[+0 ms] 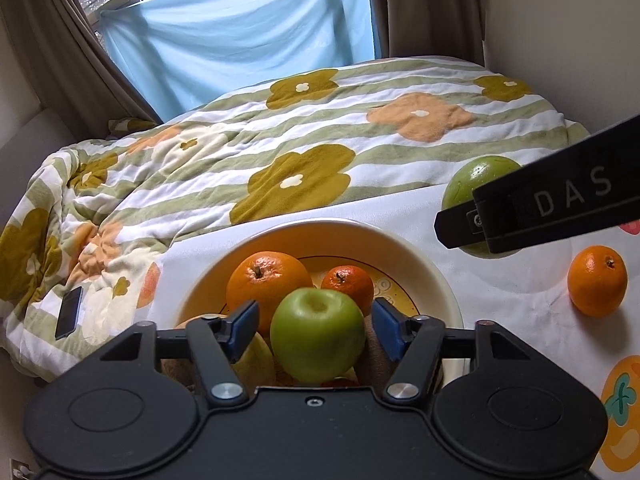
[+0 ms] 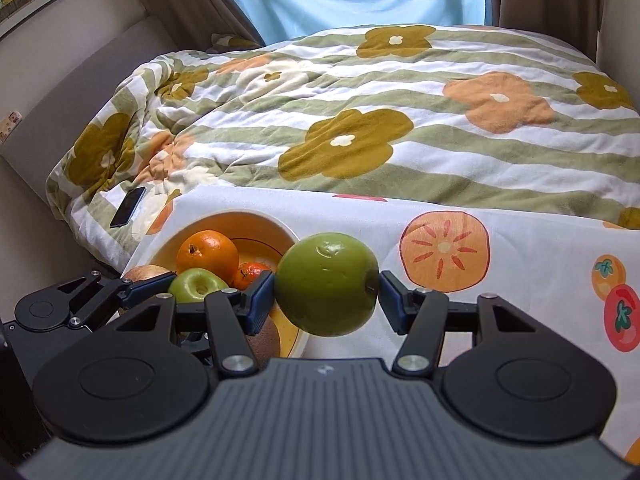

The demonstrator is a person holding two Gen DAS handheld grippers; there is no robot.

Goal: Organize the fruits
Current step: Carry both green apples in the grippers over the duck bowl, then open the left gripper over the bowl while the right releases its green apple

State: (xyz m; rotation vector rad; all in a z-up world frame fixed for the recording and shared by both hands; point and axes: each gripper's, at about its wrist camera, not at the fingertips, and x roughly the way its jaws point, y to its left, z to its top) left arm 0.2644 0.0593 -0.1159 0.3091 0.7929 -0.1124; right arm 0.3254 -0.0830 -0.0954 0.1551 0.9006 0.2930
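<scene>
Fruit fills the cream-rimmed yellow bowl [image 1: 420,248]. In the left wrist view, the left gripper [image 1: 316,330] has its jaws spread beside a green apple [image 1: 316,334] in the bowl; lower fruit is hidden. The right gripper's finger [image 1: 540,216] partly covers a large round green fruit [image 1: 476,180]; a loose orange mandarin [image 1: 597,280] lies beyond. In the right wrist view, the right gripper [image 2: 326,294] pinches that green fruit [image 2: 326,284] just right of the bowl [image 2: 236,220]; no mandarin shows.

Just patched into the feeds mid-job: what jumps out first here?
Each gripper has a green fruit between its fingers: the right gripper is closed on a large green fruit just right of the bowl, while the left gripper, open, brackets a green apple in the bowl. One orange lies alone on the fruit-print cloth.
</scene>
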